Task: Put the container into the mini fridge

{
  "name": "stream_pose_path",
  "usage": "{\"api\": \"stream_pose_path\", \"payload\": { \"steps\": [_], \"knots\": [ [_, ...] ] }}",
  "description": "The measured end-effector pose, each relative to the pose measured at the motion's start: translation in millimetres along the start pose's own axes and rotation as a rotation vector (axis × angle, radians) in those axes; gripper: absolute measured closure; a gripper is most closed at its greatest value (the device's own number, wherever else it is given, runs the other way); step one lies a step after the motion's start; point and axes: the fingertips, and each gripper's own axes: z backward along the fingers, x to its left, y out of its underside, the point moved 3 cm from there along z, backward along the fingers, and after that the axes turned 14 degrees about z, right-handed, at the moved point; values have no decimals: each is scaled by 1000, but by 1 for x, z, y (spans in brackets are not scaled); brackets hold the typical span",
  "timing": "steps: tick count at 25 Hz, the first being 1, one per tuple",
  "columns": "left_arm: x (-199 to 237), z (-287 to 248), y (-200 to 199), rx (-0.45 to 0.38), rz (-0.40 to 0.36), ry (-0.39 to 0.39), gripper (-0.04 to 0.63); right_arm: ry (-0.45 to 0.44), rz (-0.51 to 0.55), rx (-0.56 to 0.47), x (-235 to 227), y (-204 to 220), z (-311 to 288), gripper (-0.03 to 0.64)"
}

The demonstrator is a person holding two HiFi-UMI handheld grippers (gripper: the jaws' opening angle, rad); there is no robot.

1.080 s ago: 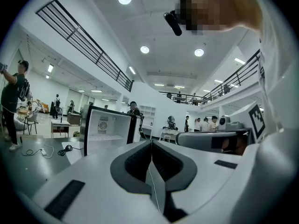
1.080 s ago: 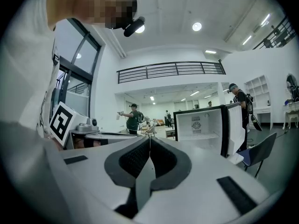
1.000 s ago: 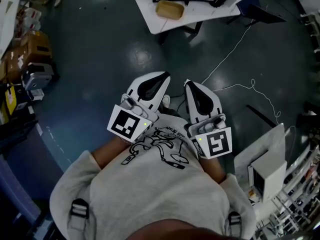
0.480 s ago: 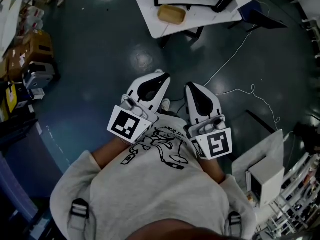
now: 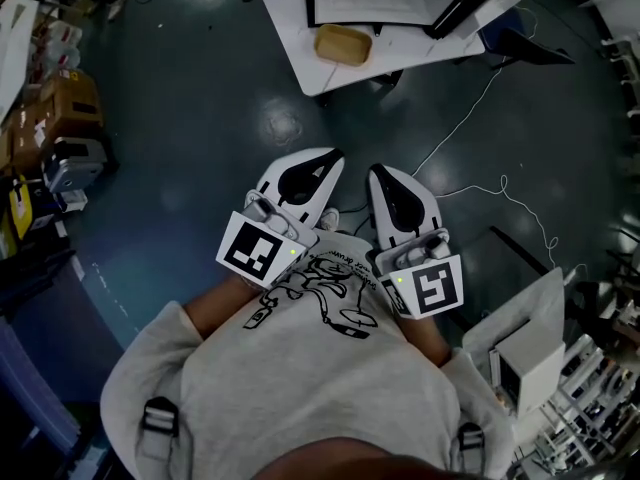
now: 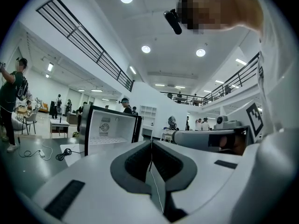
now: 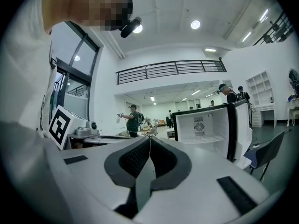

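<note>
**closing on the desk, both claws empty**

over the last second the desk (image 5: pixel 285 8) has slid down the head view toward you, and the container (image 5: pixel 341 44) has come with it. the boxes (image 5: pixel 65 98) at the left of the floor (image 5: pixel 200 118) have drifted too. your hands have kept the same place in front of you. i read that as you walking up to the desk, not reaching yet.

the left claw (image 5: pixel 327 156) and the right claw (image 5: pixel 381 171) sit side by side close to your body, pointing forward and about level. each claw's own view shows its jaws pressed together with nothing between them.

the container, a shallow tan tub, lies on the desk by its near left corner, just in front of the mini fridge (image 6: pixel 111 129). it is untouched and well apart from both claws. the fridge stands on the same desk, further back from that near edge. its door (image 7: pixel 240 125) is swung wide and the white inside is on show.

for the task, this is only the approach: nothing is picked up yet. the open door likely spares you a step. you will need to spread a claw before you reach the near edge, since neither can take the tub while pressed together like this.
</note>
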Motion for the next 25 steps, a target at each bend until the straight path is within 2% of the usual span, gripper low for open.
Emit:
{"api": "stream_pose_path", "payload": {
  "steps": [25],
  "knots": [
    [137,-93,-77,-2,0,77,577,57,37,14,-78,-19,-162,589]
  ]
}}
